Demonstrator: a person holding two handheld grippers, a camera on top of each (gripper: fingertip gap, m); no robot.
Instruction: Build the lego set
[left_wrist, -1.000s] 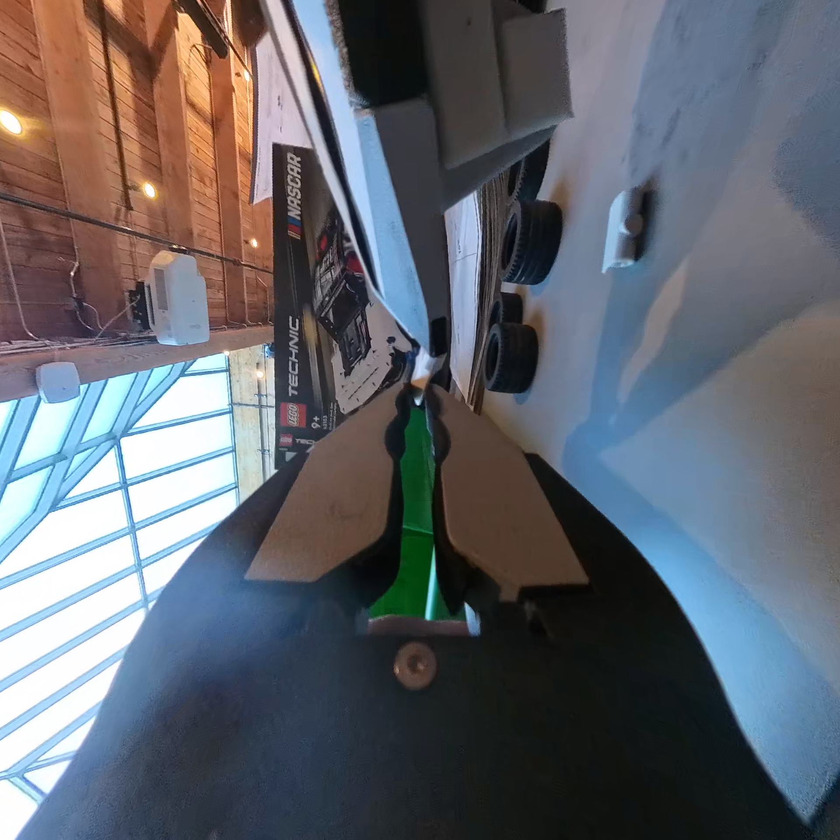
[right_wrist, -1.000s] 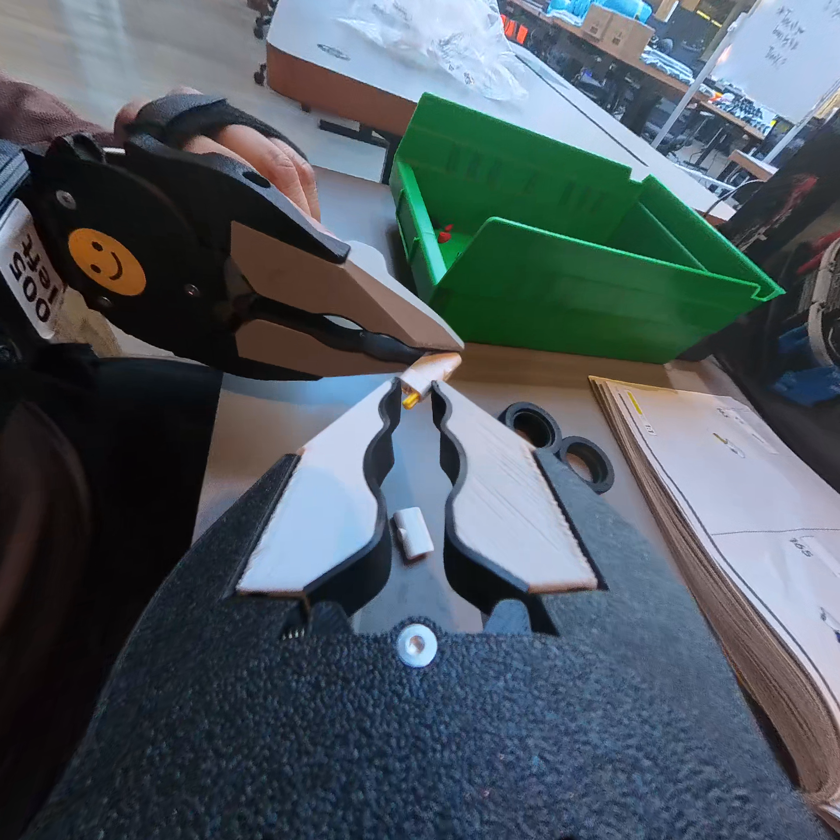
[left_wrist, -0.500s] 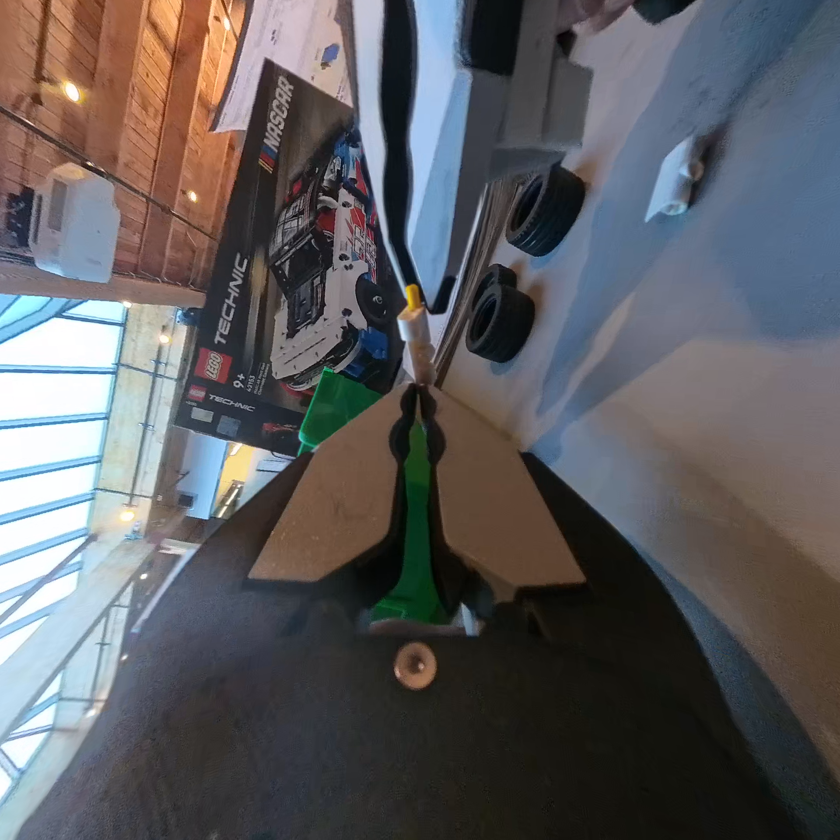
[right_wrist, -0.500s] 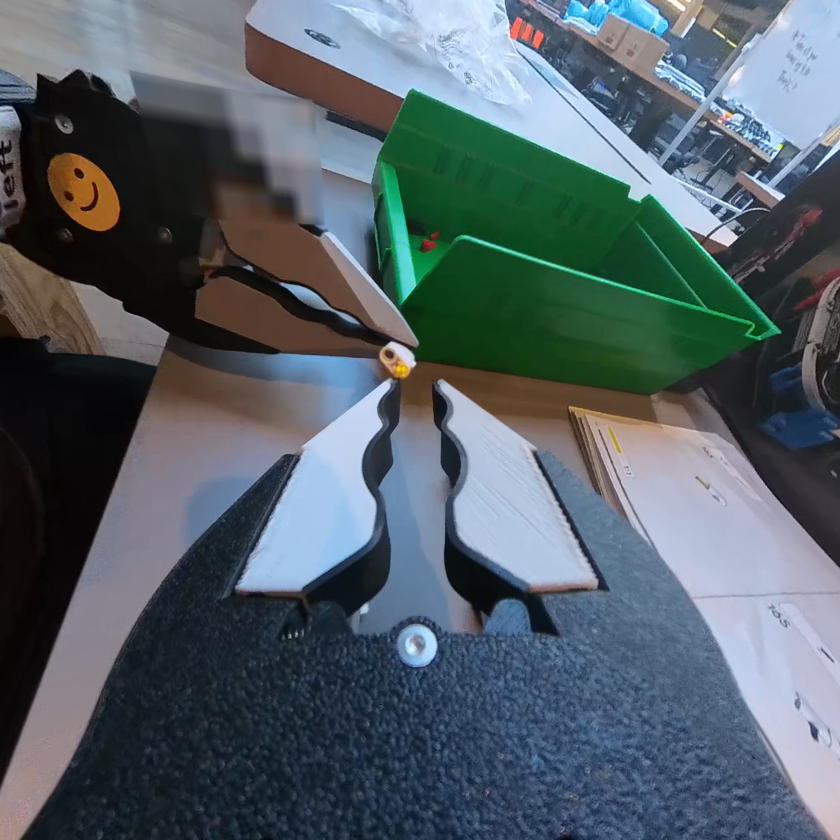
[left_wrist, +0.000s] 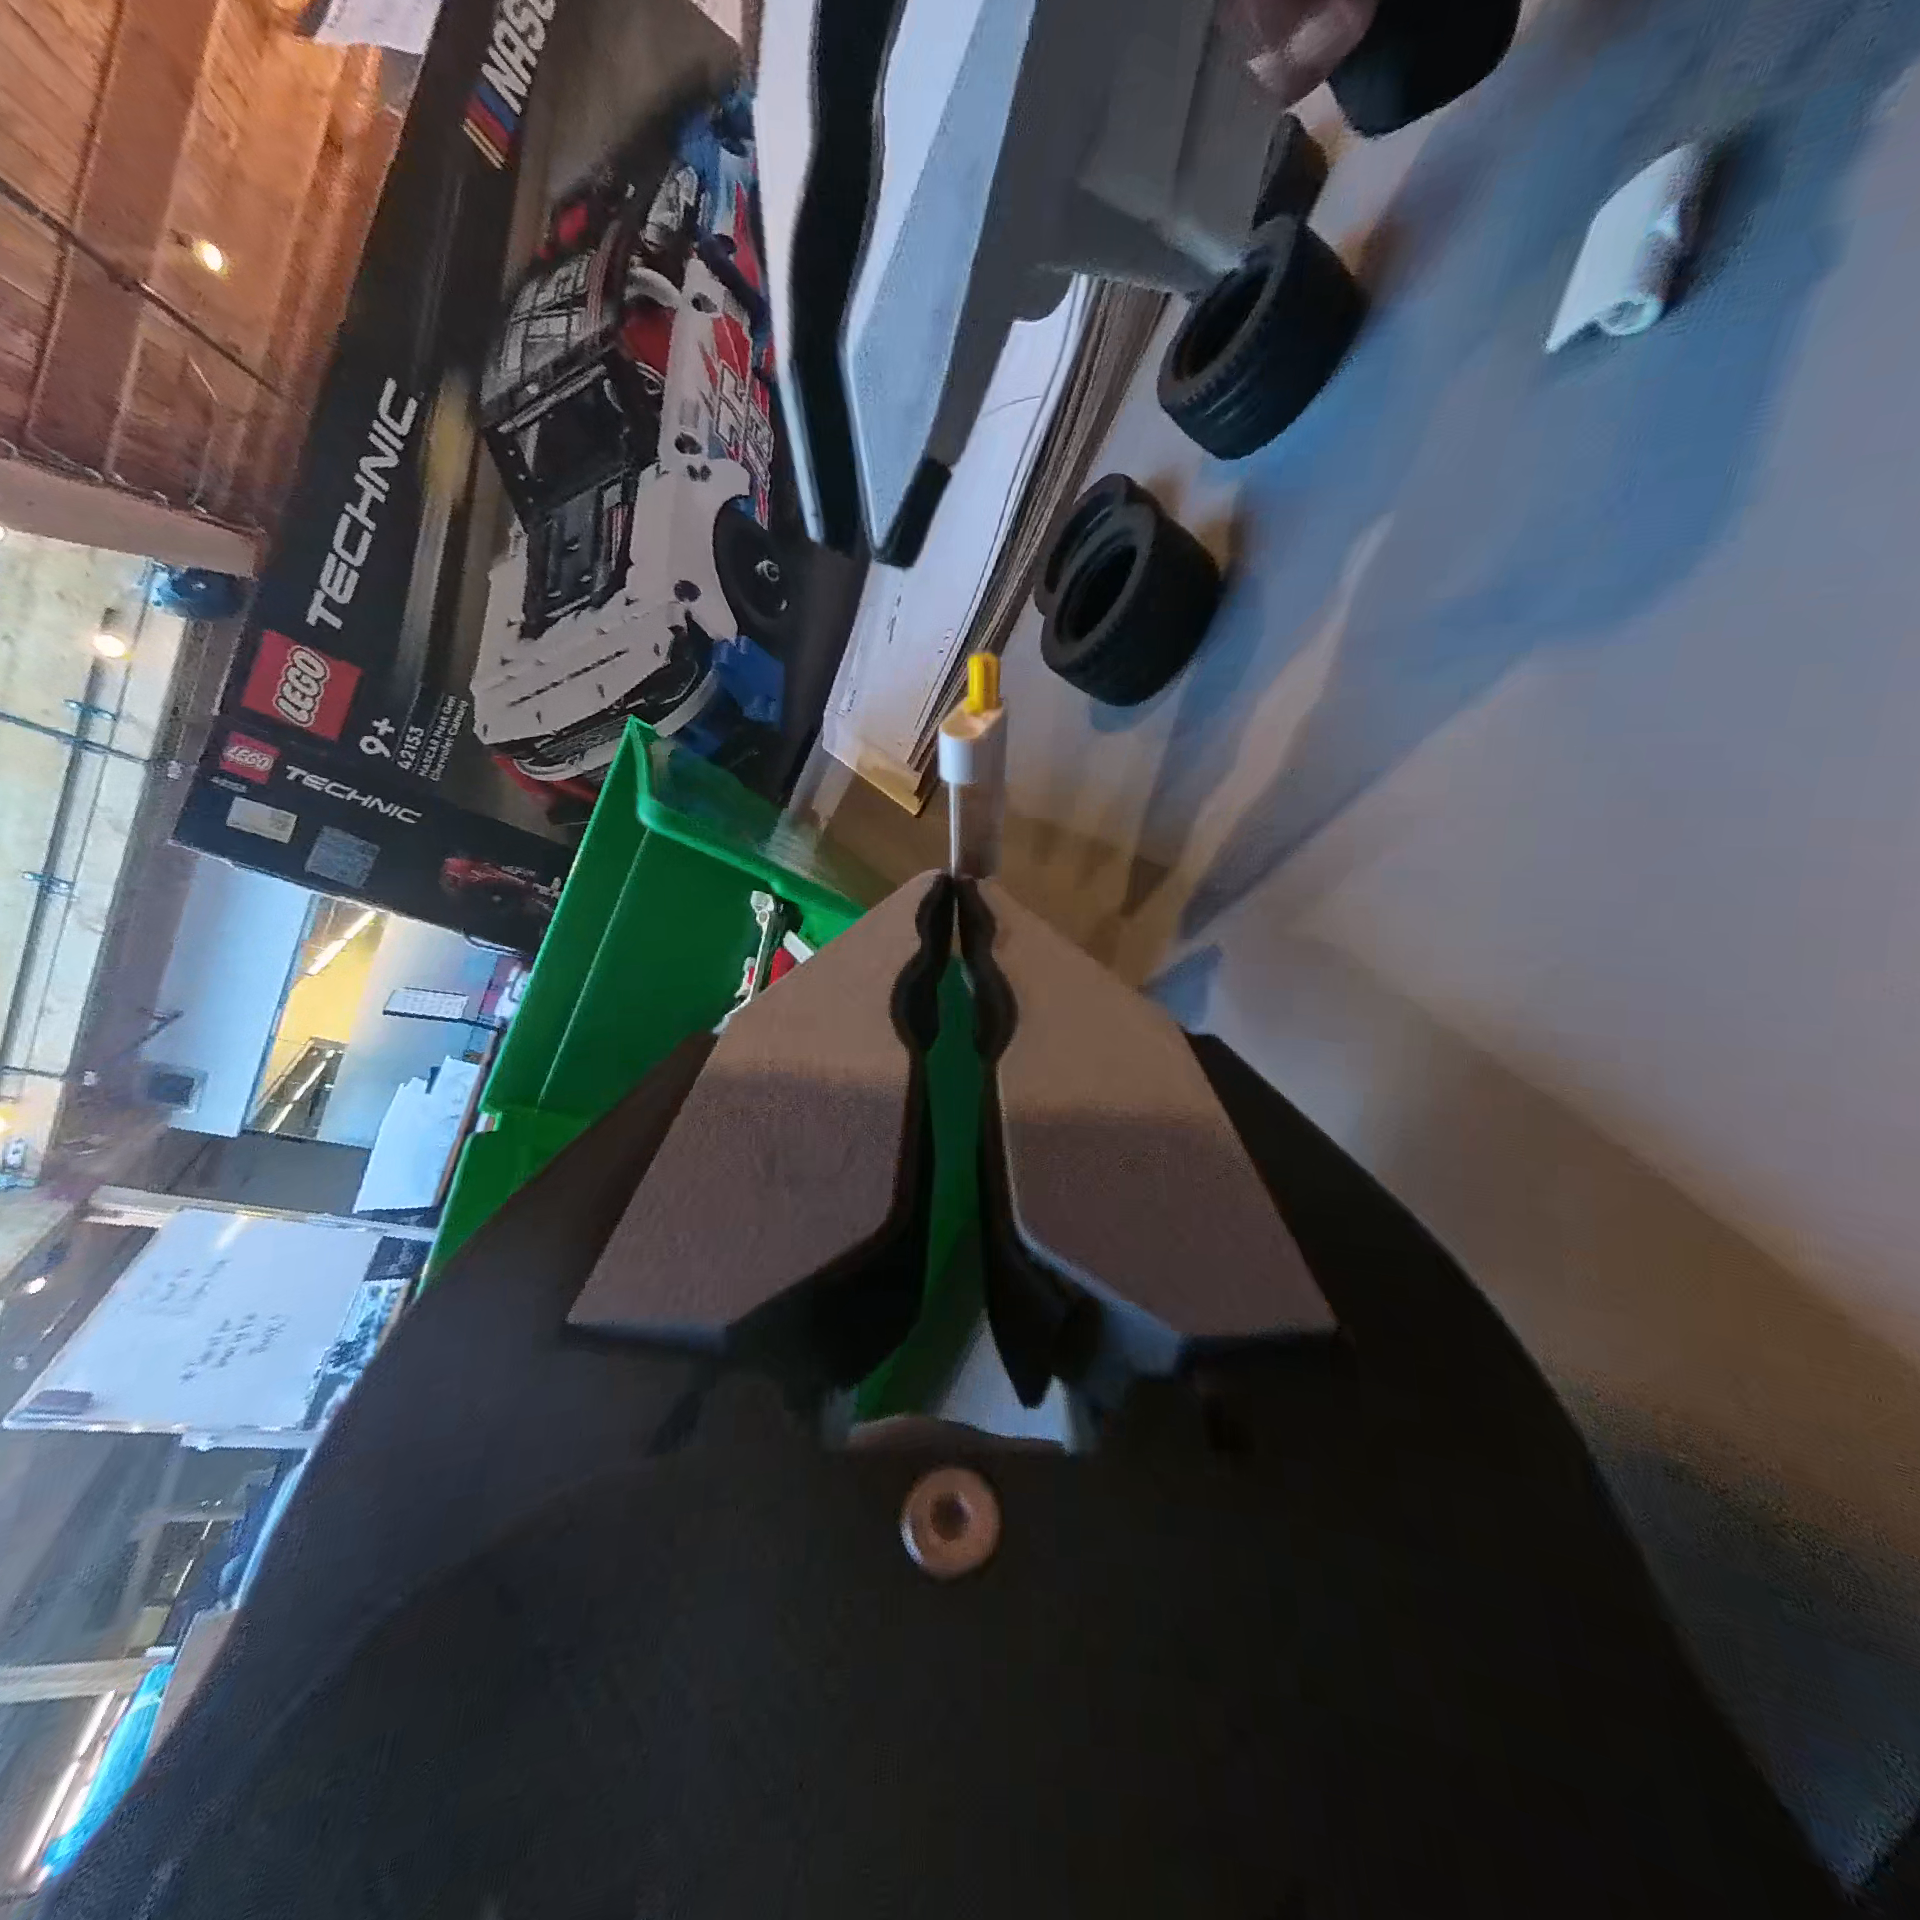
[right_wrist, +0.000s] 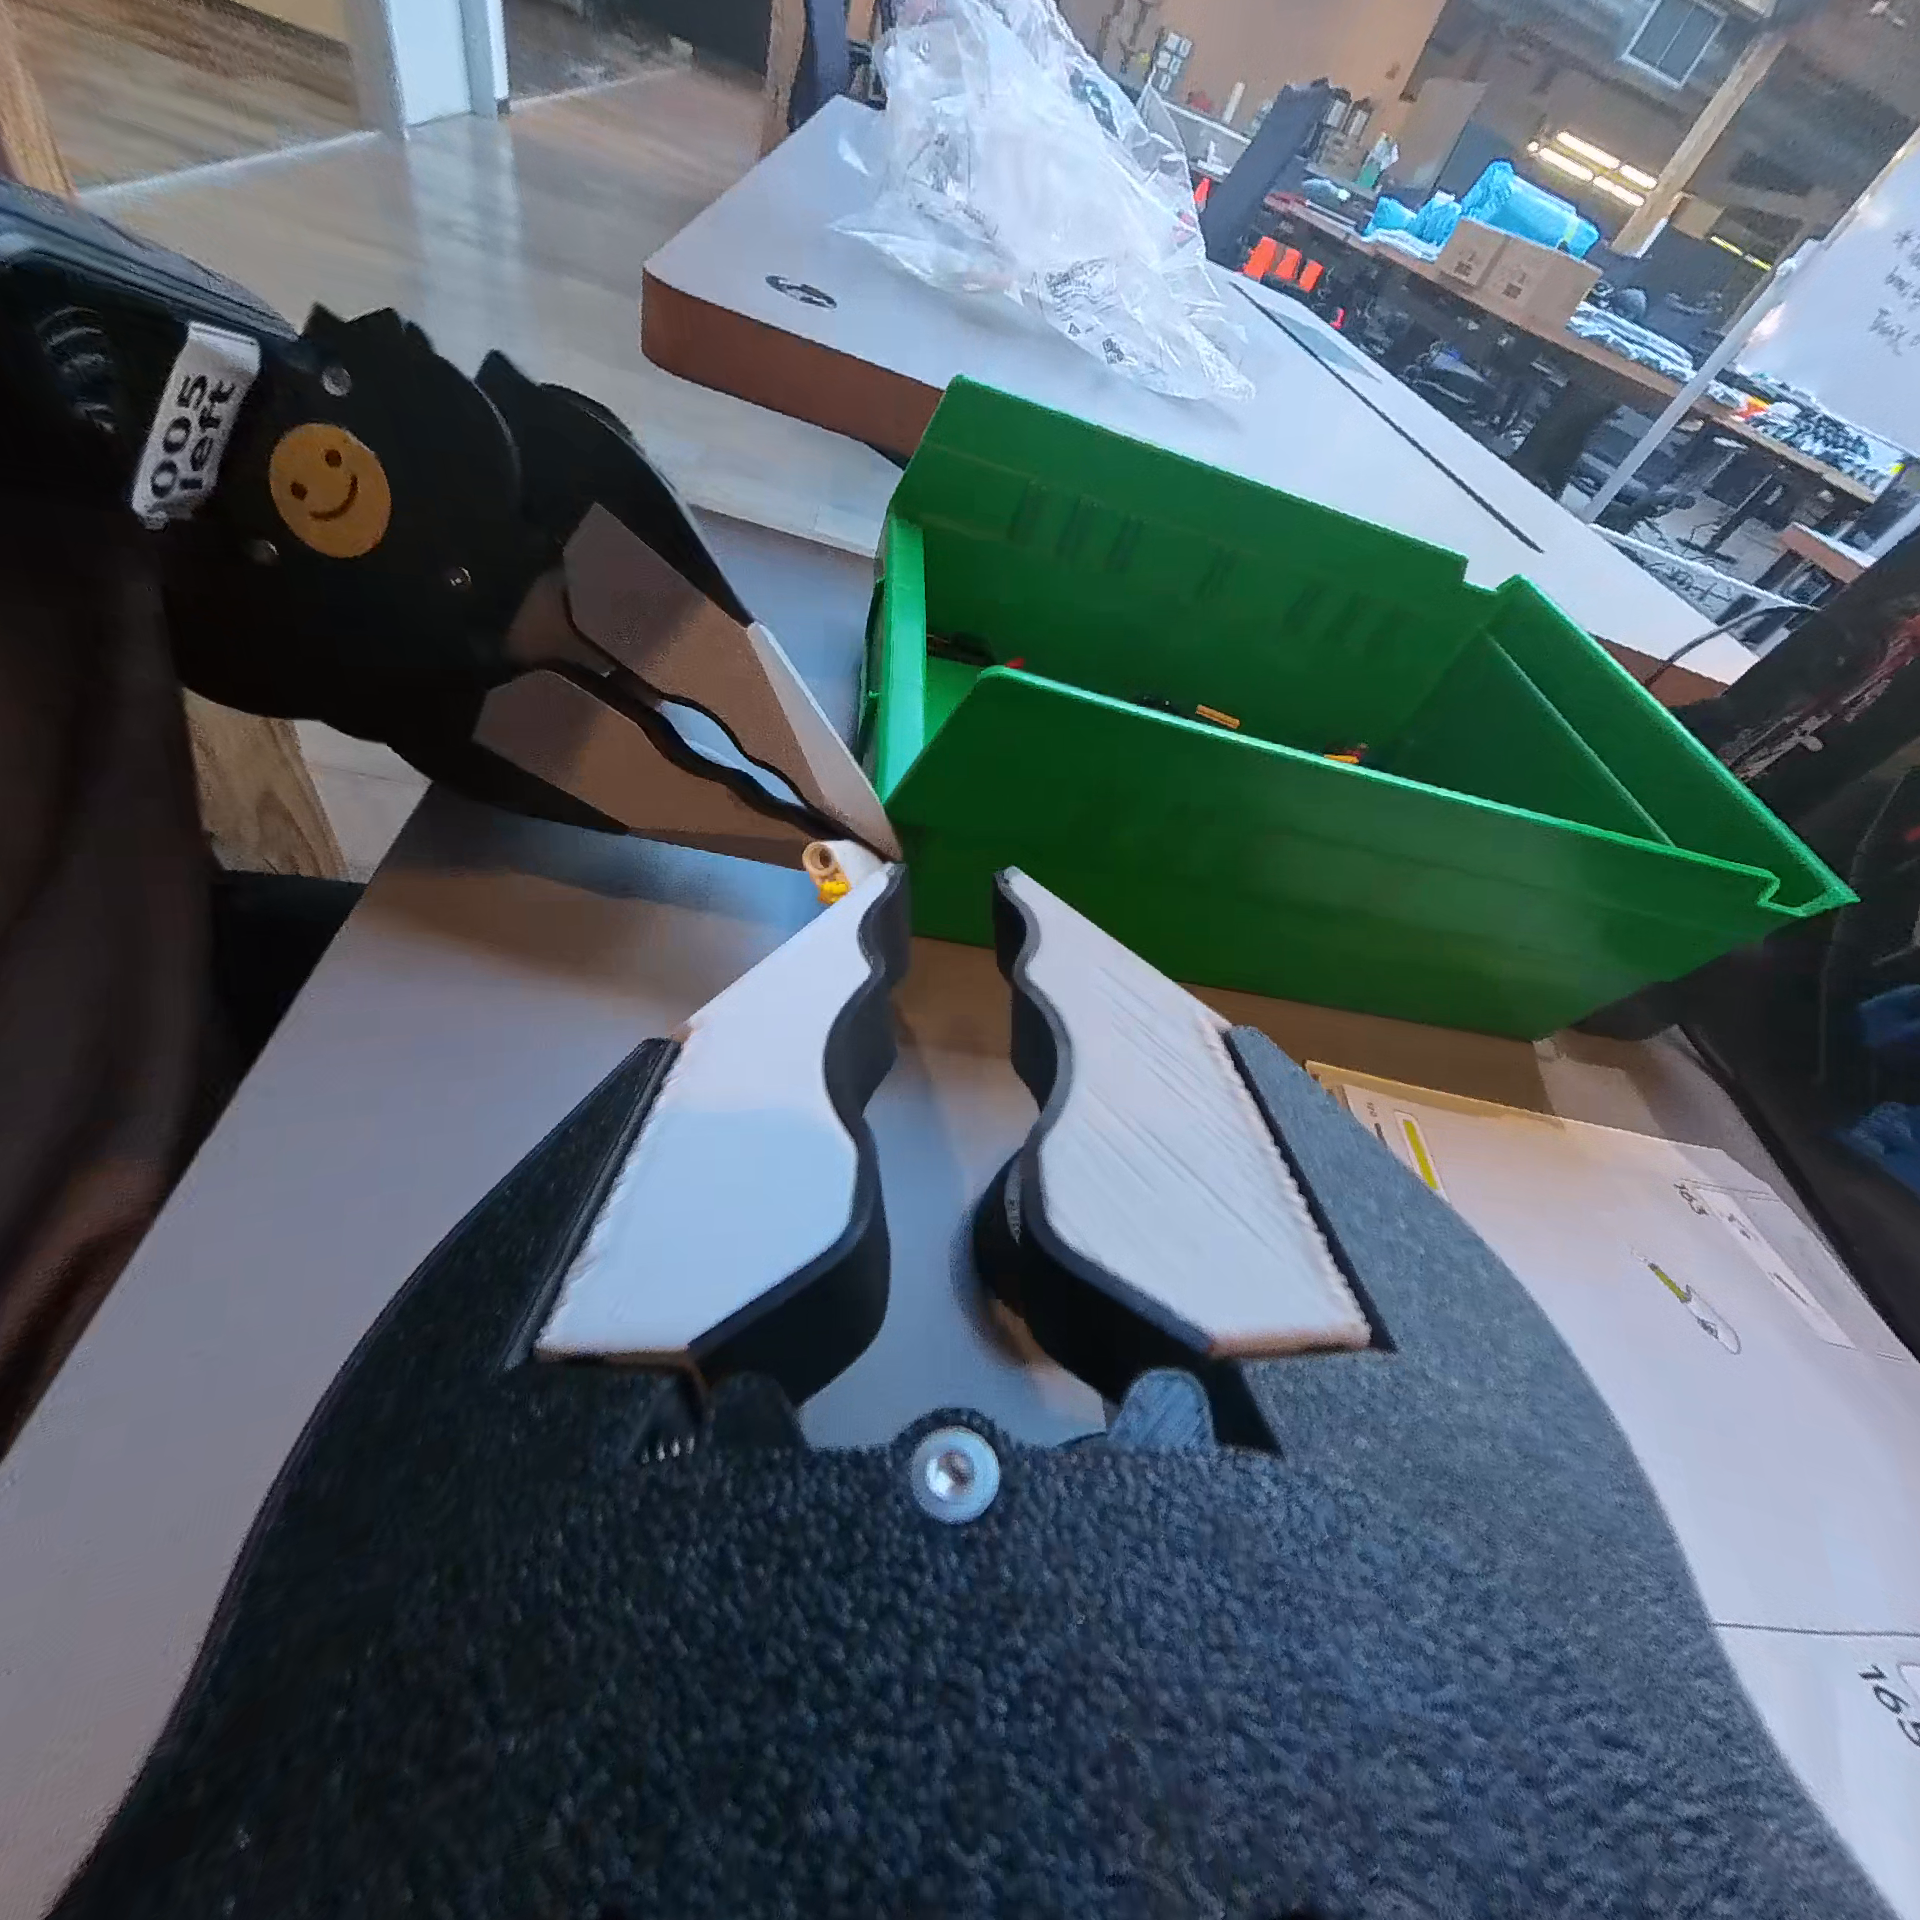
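My left gripper (left_wrist: 956, 883) is shut on a small white lego piece (left_wrist: 971, 769) with a yellow pin (left_wrist: 982, 681) sticking out of its far end, held above the table. In the right wrist view the left gripper (right_wrist: 878, 842) comes in from the left with that piece (right_wrist: 831, 860) at its tips. My right gripper (right_wrist: 948, 883) is open and empty, its left fingertip just beside the piece. It also shows in the left wrist view (left_wrist: 935, 312), close and blurred.
A green bin (right_wrist: 1247, 810) with loose parts stands behind the grippers. An instruction booklet (right_wrist: 1662, 1299) lies at the right. Two black tyres (left_wrist: 1257, 343) (left_wrist: 1127, 592) and a loose white piece (left_wrist: 1621, 260) lie on the table (right_wrist: 468, 1039). The lego box (left_wrist: 520, 416) stands behind. Tip to tip, the grippers are about 6 cm apart.
My right gripper has drawn back from the white piece and opened a little wider. My left gripper has lifted and turned with the piece, the yellow pin now in its end.
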